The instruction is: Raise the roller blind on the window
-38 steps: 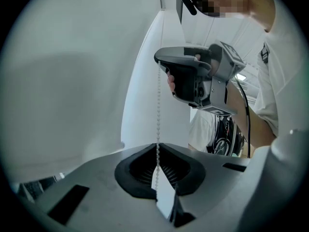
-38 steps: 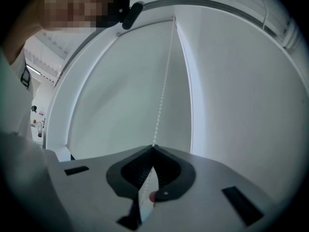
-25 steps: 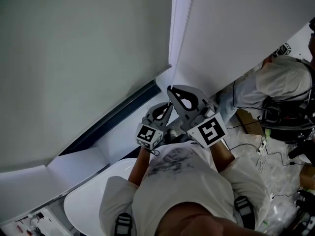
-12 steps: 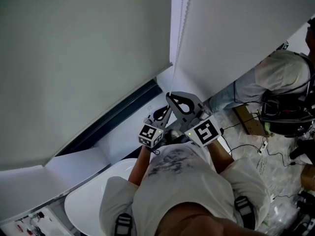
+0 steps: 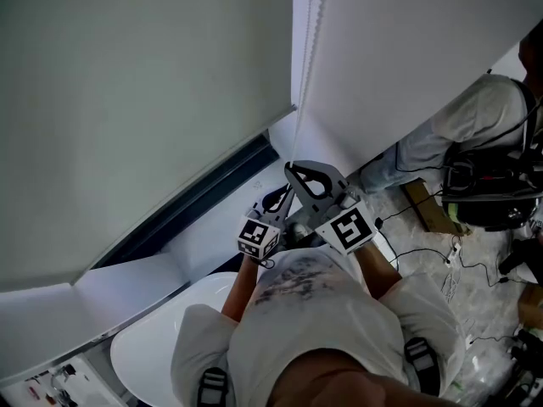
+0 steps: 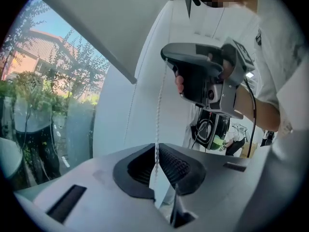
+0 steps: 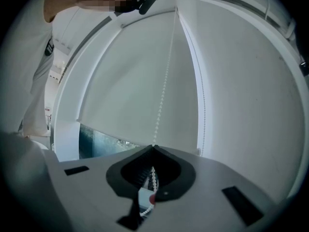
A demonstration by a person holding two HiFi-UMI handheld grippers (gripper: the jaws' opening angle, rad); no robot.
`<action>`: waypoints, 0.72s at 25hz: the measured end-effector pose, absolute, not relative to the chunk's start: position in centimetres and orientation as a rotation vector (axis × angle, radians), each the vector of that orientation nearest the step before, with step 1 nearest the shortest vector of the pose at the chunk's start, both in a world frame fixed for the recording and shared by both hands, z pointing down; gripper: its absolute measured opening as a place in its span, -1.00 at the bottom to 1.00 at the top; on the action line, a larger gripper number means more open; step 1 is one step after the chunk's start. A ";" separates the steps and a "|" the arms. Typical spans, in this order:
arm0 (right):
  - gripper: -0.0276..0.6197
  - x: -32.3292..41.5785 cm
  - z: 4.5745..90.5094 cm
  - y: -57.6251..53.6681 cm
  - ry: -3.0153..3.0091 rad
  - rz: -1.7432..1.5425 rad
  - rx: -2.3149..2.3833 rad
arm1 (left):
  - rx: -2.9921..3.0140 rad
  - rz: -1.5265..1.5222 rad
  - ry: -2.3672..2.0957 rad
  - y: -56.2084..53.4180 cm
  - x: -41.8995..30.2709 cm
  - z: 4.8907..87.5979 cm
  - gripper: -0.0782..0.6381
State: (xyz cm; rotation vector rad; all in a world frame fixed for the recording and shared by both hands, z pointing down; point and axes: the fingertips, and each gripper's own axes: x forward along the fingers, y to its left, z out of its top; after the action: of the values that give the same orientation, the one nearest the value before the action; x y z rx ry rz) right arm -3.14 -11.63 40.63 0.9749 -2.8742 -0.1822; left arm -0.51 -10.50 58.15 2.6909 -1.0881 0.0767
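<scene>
both left tongs (image 6: 155, 148) & right tongs (image 7: 153, 148) are clamped on the bead chain (image 7: 161, 105); if u yank sideways it could slip free, stalling the blind (image 7: 130, 76).

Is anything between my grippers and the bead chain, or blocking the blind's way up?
Nothing visible. The left gripper and the right gripper are each shut on the bead chain, and nothing but that chain hangs in front of the roller blind.
</scene>
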 end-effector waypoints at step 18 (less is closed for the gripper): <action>-0.73 -1.1 37.0 -8.5 -2.900 -0.238 0.972 | 2.929 -0.194 -1.244 -6.5 -1.8 32.1 -0.60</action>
State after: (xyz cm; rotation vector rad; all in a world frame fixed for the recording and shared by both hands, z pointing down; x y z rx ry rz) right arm -1.12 -8.50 37.04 0.9725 -2.8997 -0.2379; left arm -1.81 -6.52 32.07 2.9289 -1.2440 -0.1942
